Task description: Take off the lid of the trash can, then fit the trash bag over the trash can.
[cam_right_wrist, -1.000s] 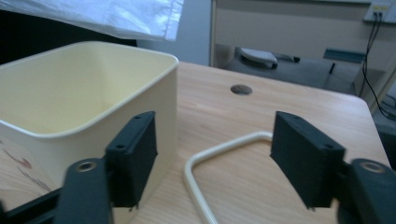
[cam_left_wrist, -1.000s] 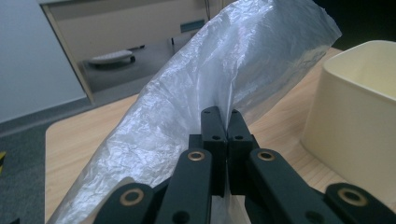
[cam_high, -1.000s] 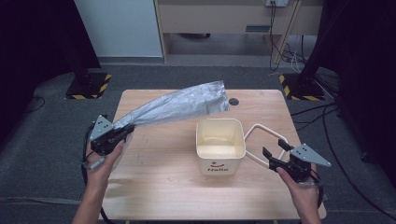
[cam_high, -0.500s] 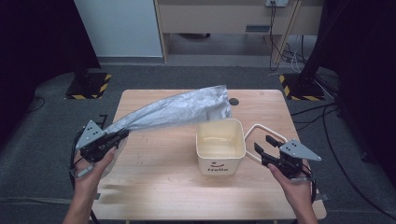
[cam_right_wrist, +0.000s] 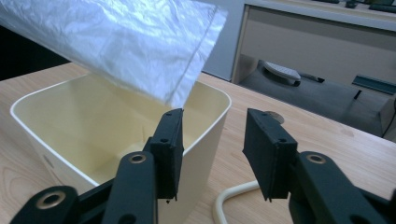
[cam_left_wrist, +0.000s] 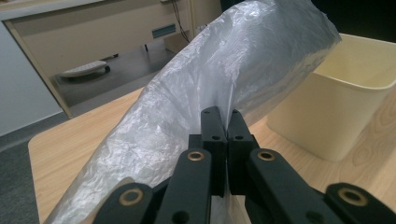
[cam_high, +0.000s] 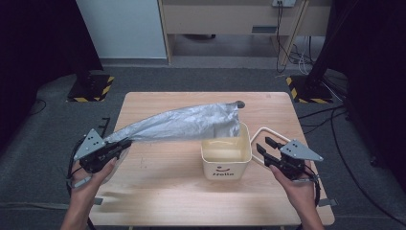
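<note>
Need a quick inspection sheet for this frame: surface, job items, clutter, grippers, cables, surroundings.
Surface: wooden table, bare wood in front.
Job's things: clear plastic bag stretched above the table, its far end over the cream bin; the bin's loop handle lies flat on the table.
Clutter: small dark round object near the far edge; cannot tell what.
Grippers: left gripper shut on the bag; right gripper open beside the bin, jaws just been closing, nothing between them.
Cables: cables on the floor beyond the table.
Surroundings: grey carpet, cabinet behind.
</note>
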`<state>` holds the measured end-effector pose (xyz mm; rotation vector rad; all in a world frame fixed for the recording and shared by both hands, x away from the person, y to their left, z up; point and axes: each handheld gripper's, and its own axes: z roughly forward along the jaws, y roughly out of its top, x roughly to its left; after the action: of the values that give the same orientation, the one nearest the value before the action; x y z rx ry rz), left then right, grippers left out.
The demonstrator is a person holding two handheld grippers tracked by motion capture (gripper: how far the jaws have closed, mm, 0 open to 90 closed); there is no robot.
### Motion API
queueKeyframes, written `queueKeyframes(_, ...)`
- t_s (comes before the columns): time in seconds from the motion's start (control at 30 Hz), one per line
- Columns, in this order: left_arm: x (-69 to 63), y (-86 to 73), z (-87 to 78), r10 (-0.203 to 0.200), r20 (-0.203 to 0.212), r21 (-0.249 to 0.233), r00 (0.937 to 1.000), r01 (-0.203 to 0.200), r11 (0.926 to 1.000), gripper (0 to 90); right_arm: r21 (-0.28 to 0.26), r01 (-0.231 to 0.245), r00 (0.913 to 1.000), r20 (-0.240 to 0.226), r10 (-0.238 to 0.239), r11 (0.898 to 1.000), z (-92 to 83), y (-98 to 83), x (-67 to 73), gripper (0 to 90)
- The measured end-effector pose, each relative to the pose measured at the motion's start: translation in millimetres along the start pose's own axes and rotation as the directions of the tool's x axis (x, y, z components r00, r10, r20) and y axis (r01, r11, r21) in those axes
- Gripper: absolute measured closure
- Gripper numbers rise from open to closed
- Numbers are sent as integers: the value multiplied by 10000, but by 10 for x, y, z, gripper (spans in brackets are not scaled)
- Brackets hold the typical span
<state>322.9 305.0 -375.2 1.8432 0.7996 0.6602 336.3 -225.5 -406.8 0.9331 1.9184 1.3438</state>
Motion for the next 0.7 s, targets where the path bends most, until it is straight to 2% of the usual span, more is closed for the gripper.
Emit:
queueKeyframes(0.33, -54, 18, -87, 556, 249, 243, 9981, -562, 9981, 890, 77, 374, 9989, -268, -372, 9993, 51, 129, 77, 626)
queueKeyframes(0.53, -111, 70, -130, 1140, 286, 675, 9931, -1157, 9910, 890, 197, 570, 9973, -469, -561, 9982, 146, 235, 109, 643)
queueKeyframes(0.6, -129, 90, -131, 1414, 186, 861, 9898, -1425, 9860, 889, 333, 608, 9968, -536, -589, 9976, 194, 259, 117, 642)
queueKeyframes(0.7, -140, 114, -126, 1535, 212, 947, 9879, -1549, 9834, 888, 476, 582, 9962, -671, -549, 9972, 275, 293, 131, 637)
